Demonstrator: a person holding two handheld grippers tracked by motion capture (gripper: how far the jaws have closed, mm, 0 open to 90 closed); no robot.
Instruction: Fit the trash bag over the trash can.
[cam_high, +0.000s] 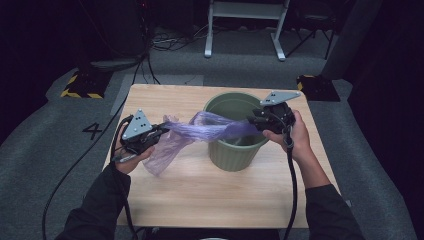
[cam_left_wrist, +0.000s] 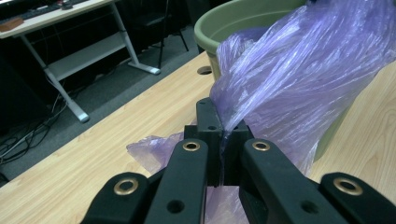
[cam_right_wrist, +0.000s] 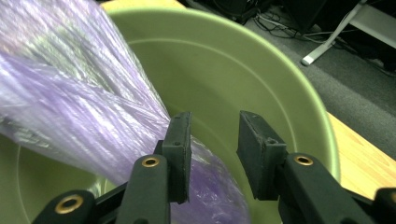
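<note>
We are lining the green bin with a purple plastic bag, so we are stretching the film between both hands above the rim. Our left gripper is clamping the bag's edge tight, out over the wooden table. Our right gripper is standing part-open over the bin's mouth, the film brushing one jaw, not pinched.
</note>
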